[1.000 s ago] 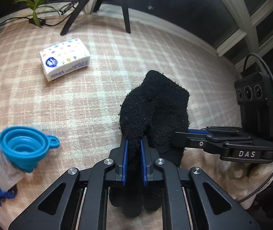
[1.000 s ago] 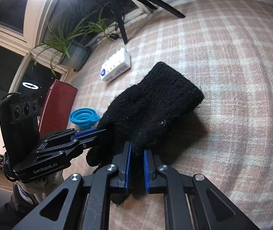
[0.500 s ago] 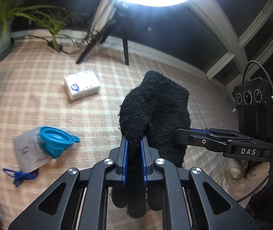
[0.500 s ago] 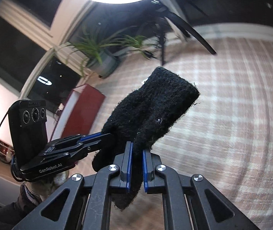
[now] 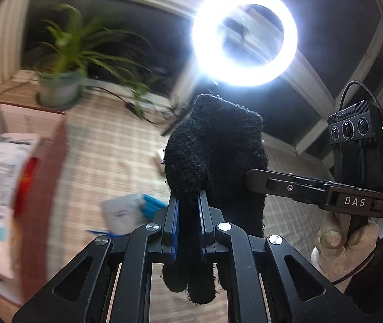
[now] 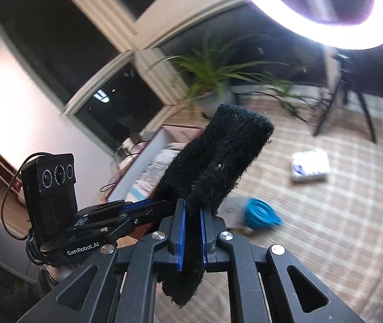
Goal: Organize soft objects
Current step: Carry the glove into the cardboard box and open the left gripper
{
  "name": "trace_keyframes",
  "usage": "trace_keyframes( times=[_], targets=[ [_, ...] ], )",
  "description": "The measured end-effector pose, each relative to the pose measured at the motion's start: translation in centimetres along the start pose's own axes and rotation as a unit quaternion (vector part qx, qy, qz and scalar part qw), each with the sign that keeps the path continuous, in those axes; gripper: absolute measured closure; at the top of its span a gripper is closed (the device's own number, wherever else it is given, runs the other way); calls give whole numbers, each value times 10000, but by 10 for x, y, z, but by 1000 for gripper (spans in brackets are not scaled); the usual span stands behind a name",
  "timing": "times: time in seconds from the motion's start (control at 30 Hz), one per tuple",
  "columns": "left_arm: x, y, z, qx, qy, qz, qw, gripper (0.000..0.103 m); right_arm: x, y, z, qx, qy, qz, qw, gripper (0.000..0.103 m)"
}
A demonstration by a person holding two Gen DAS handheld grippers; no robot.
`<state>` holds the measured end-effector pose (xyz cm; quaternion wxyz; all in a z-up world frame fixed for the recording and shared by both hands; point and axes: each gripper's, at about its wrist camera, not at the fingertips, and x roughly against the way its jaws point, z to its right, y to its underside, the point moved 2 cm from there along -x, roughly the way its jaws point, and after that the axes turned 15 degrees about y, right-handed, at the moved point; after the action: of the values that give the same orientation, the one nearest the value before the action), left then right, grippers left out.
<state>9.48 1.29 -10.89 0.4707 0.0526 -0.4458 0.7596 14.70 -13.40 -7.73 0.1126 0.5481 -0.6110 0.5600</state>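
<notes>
A black knitted glove [image 5: 213,150] hangs in the air, held by both grippers. My left gripper [image 5: 188,202] is shut on one of its edges; the glove's fingers dangle below the jaws. My right gripper [image 6: 191,210] is shut on the opposite edge of the same glove [image 6: 218,156]. Each gripper shows in the other's view: the right one [image 5: 250,177] comes in from the right, the left one [image 6: 151,204] from the left. A red box with a white inside [image 5: 11,177] holding printed packets stands at the left; it also shows in the right wrist view [image 6: 148,167].
A blue collapsible funnel [image 6: 258,212] with a white tag and a white tissue pack [image 6: 310,165] lie on the plaid cloth [image 6: 339,228]. A potted plant [image 5: 62,80], a ring light [image 5: 245,35] and its tripod [image 6: 353,102] stand at the back.
Both grippers have lifted the glove well off the cloth and swung left, toward the red box. The funnel and tissue pack have dropped lower and to the right in view.
</notes>
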Motion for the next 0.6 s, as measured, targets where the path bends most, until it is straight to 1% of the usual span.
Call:
trace_keyframes(
  times=[0.2,0.37,0.43,0.6],
  targets=[
    [61,-5,-33,131,-385,368,9985,93,-34,-17,-67,278,-321,-105,9990,94],
    [104,-6,-63,266,-760,614,9949,93,-68,-29,-120,563,-497,-210,9970,94],
    [121,-5,-77,329,-913,690,9929,93,-81,-32,-138,683,-518,-252,9960,94],
    [144,-4,-114,538,-1182,758,9886,93,-121,-36,-175,937,-436,-444,9937,95]
  ],
)
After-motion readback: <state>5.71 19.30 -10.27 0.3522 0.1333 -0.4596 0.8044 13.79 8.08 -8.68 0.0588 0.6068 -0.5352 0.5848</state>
